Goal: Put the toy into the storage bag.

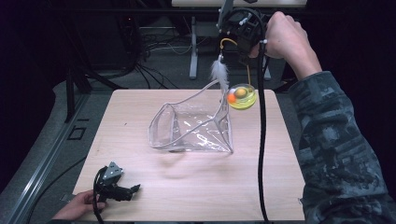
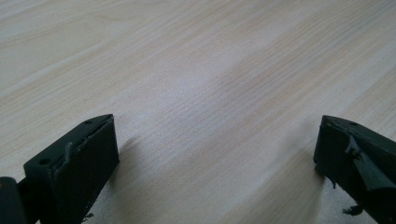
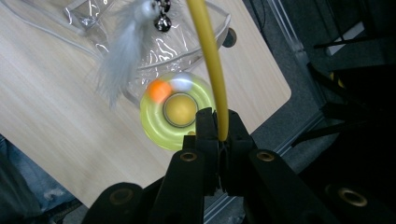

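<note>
My right gripper (image 1: 235, 52) has its fingers pinching the yellow stick (image 3: 209, 65) of a cat toy (image 1: 242, 96), high above the clear bag (image 1: 191, 126), so it can drop inside. My left gripper (image 1: 122, 190) rests on the table (image 1: 140, 100), fingers spread, holding nothing.

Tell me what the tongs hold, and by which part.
The right tongs grip the cat toy by its yellow stalk. The left tongs hold nothing.
</note>
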A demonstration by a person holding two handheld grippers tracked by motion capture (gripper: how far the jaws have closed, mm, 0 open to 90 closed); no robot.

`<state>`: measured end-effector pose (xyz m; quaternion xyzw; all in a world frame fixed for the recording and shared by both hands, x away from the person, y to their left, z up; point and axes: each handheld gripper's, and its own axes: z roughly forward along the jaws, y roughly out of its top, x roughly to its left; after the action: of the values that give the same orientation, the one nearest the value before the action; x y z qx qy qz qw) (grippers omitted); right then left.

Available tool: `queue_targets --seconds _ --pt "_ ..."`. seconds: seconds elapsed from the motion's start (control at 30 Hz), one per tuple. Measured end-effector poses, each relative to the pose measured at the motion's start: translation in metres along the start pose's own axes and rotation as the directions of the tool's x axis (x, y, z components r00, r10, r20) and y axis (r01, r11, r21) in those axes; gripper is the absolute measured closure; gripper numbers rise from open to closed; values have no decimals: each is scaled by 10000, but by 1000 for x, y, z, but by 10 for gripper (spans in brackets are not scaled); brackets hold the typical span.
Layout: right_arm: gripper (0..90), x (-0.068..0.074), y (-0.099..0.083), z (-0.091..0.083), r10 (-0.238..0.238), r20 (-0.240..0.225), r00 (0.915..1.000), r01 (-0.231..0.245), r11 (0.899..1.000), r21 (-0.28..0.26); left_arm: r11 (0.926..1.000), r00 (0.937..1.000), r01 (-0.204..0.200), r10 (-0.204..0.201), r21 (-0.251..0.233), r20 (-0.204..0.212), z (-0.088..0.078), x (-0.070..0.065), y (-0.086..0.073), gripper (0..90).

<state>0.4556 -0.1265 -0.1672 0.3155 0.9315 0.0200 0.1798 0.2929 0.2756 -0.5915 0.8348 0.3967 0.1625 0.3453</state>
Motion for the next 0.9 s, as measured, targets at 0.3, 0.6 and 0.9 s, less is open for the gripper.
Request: queue_targets --seconds 0.3,0.6,0.9 --pt "879 7 16 -8 -236 -27 9997 235 9993 -306 10000 10000 2 -2 -2 -1 0 0 0 0" --pt "878 19 35 -9 -676 -110 9977 670 9968 -446 10000 10000 -10 10 3 -4 0 0 0 0" --pt "878 26 50 -4 -882 -272 9957 863 9942 -637 10000 10000 -4 4 -4 -8 0 0 0 0"
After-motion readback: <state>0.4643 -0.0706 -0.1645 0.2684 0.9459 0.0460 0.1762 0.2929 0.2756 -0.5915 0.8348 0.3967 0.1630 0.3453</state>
